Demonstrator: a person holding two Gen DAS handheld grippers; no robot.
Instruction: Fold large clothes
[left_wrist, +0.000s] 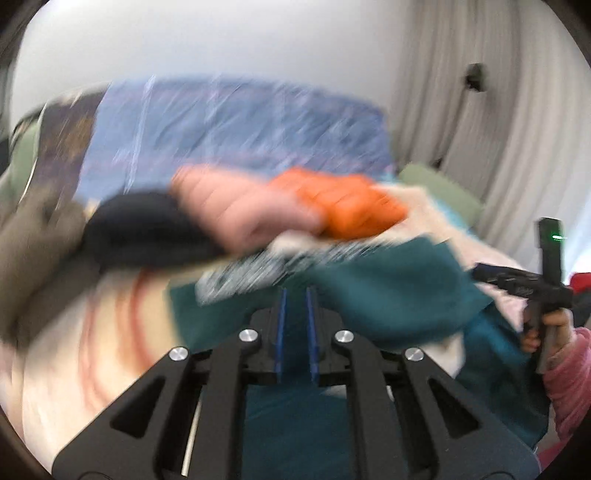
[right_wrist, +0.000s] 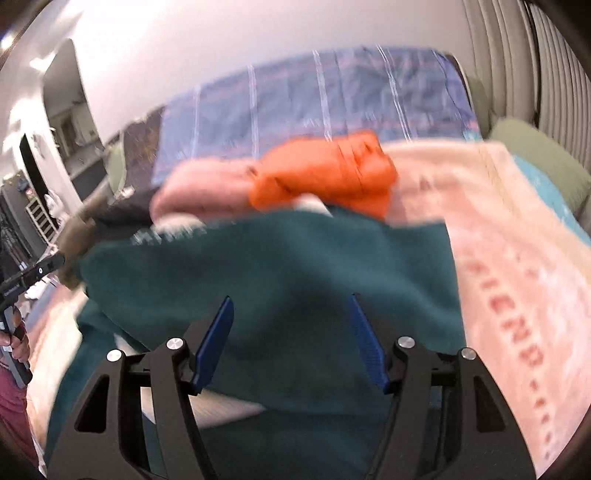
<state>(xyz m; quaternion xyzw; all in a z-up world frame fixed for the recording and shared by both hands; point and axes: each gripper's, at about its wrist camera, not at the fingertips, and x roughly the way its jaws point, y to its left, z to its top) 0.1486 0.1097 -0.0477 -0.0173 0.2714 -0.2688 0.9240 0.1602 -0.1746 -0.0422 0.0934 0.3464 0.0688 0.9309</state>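
The left gripper (left_wrist: 295, 295) had its two blue fingers (left_wrist: 281, 332) drawn almost together, only a narrow slit between them, and teal cloth showed in that slit; whether it was truly pinched could not be told through the blur. The teal garment (right_wrist: 295, 266) lay spread across the middle of the bed, on a pale pink blanket (right_wrist: 517, 295) with red lettering. The right gripper (right_wrist: 291, 332) stood wide open above the teal cloth, its blue fingers (right_wrist: 216, 343) well apart and holding nothing. Beyond the teal garment sat a pile of other clothes: an orange garment (right_wrist: 332, 177) against a pink garment (right_wrist: 207, 188), with a black garment (left_wrist: 144, 229) just beside the pink one. Behind the pile lay a blue striped cover (right_wrist: 314, 99), and grey curtains (left_wrist: 480, 110) hung on the far side
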